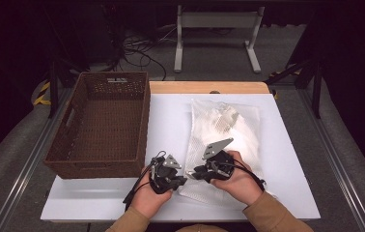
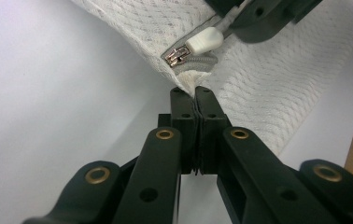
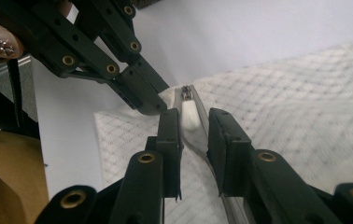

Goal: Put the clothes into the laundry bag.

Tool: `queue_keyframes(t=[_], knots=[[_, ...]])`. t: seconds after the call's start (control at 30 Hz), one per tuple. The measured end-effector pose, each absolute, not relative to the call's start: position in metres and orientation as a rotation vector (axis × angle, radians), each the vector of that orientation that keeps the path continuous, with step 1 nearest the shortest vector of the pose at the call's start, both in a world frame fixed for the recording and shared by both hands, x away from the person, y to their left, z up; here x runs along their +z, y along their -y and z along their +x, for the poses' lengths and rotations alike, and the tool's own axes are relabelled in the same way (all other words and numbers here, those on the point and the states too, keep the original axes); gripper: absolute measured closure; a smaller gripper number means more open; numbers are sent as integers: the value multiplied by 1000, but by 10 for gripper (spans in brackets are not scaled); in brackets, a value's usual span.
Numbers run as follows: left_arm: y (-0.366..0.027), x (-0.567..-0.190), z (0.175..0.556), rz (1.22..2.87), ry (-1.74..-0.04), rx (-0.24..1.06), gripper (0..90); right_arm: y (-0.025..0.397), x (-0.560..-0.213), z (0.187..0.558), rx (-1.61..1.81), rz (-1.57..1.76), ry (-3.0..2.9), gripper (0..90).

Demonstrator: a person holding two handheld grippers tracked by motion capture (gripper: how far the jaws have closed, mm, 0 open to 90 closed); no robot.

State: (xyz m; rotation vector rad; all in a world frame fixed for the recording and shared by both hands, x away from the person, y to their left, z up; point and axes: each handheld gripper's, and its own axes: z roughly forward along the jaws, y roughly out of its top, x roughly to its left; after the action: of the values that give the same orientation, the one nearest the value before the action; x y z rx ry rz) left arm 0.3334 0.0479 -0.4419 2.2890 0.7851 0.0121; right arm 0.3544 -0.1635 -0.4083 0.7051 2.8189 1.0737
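At the near edge of the white table (image 1: 287,159), two hands are seen, each w/ a gripper. The left gripper (image 2: 195,95) is observed w/ jaws pressed together, clamped on the corner of the white mesh laundry bag (image 1: 226,140), right at the end of the zipper track. In the high view this gripper (image 1: 183,180) is located at the bag's near-left corner.

The right gripper (image 3: 194,122) is noted w/ jaws apart; the white zipper pull (image 3: 189,116) lies between them, approx. at the tips. Contact w/ the pull cannot be told. In the left gripper view the same pull (image 2: 204,40) is seen just beyond the clamped corner, w/ the metal slider (image 2: 176,55) attached and the right gripper's jaw above it. In the high view the right gripper (image 1: 196,172) is placed just beside the left one, over the bag's near-left part.

The bag is laid flat on the table, right of centre, running from the near edge towards the far side; folded white contents are visible thru the mesh.

Further left, a brown wicker basket (image 1: 142,121) is set on the table's left edge, near the bag but apart from it. Beyond, a wooden strip (image 1: 204,87) is seen along the far side.
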Motion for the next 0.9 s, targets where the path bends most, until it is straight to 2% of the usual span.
queue_keyframes(t=[0.23,0.63,0.9], knots=[[-47,-439,330,2288,-772,40,884,174,-407,353,1079,872,-2851,803],[-47,-438,328,2282,-766,33,885,167,-415,358,1092,924,-2887,774],[-46,-438,328,2282,-760,33,885,162,-409,357,1133,903,-2866,800]])
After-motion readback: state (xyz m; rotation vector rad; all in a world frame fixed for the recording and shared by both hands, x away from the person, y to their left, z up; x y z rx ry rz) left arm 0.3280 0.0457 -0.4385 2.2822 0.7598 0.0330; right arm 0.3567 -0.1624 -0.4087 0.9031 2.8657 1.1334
